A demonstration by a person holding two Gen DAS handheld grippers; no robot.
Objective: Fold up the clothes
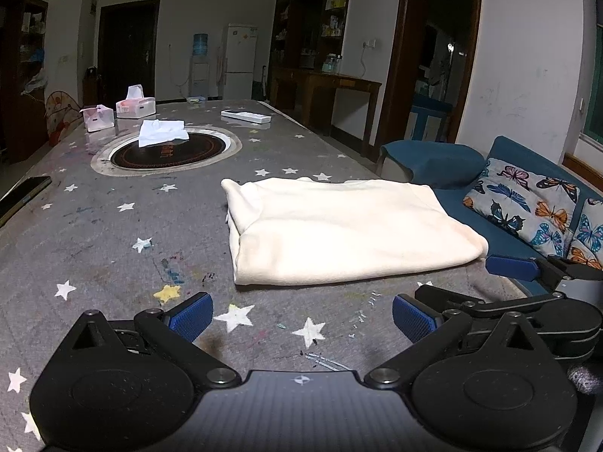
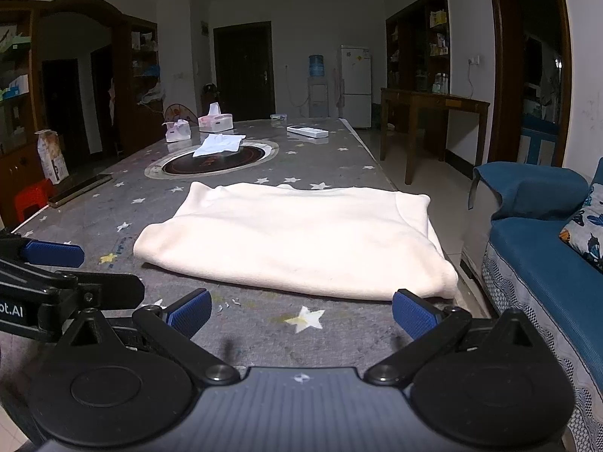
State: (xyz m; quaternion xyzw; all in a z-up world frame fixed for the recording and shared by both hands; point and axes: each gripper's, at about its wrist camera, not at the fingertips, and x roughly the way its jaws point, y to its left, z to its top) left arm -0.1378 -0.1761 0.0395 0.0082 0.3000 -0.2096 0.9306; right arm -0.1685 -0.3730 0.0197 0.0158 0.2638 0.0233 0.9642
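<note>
**Fold looks mostly done**

The cream garment (image 2: 294,241) is seen lying folded into a flat rectangle on the surface (image 1: 94,226), at 12 o'clock from both claws. The left claw (image 1: 301,318) and right claw (image 2: 301,314) are spread wide, nothing gripped. Maybe one more fold is left.

Star-patterned table (image 1: 94,233) carries folded cream garment (image 1: 339,233), tissue boxes (image 1: 135,107), remote (image 1: 245,116).
</note>
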